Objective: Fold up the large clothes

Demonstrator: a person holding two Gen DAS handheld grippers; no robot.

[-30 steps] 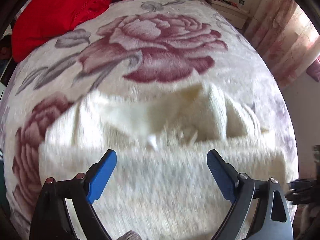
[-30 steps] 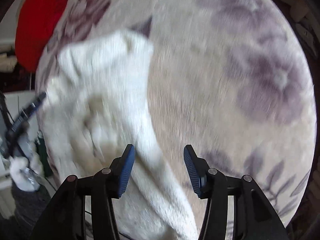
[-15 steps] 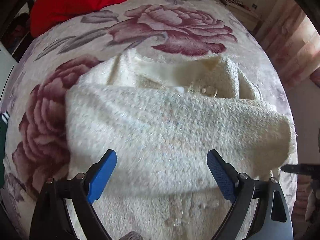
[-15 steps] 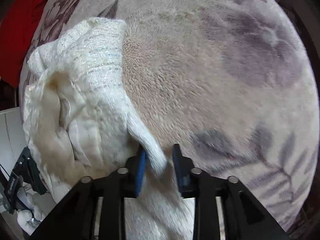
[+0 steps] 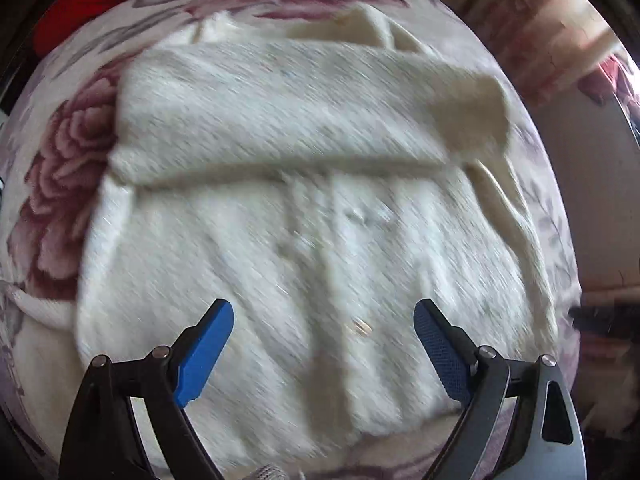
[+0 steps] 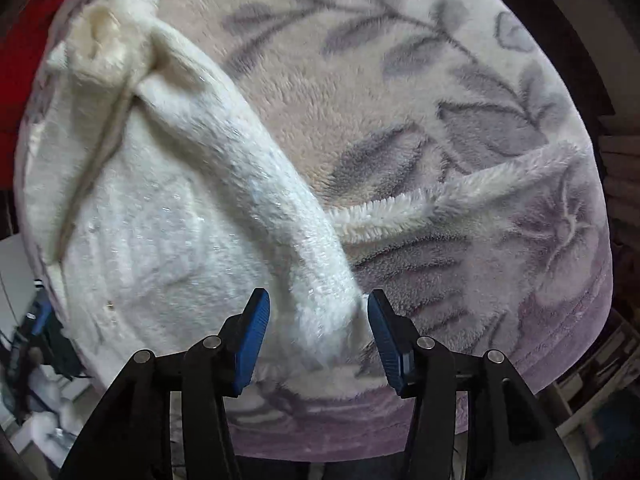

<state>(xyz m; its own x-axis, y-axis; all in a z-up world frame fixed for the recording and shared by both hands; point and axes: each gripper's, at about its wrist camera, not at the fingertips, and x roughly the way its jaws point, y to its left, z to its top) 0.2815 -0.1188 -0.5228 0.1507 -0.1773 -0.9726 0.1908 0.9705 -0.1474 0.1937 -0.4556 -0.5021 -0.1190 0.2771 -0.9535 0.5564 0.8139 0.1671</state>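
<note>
A cream fuzzy cardigan [image 5: 304,208] lies spread on the bed, one sleeve folded across its upper part [image 5: 280,112]. My left gripper [image 5: 324,344] is open and empty just above the cardigan's lower front. In the right wrist view the cardigan [image 6: 152,232] lies at the left, and its other sleeve [image 6: 280,216] runs down to between my fingers. My right gripper [image 6: 318,328] is open, with the sleeve cuff lying loose between the blue pads [image 6: 256,332].
The bed is covered by a plush floral blanket [image 6: 400,92], with one turned-up fold [image 6: 460,196] to the right of the sleeve. A red cloth [image 5: 100,4] lies at the far left. The bed's edge [image 6: 400,432] is close below my right gripper.
My right gripper was shut on the sleeve half a second ago and has now opened, releasing it. My left gripper has moved closer over the cardigan, staying open.
</note>
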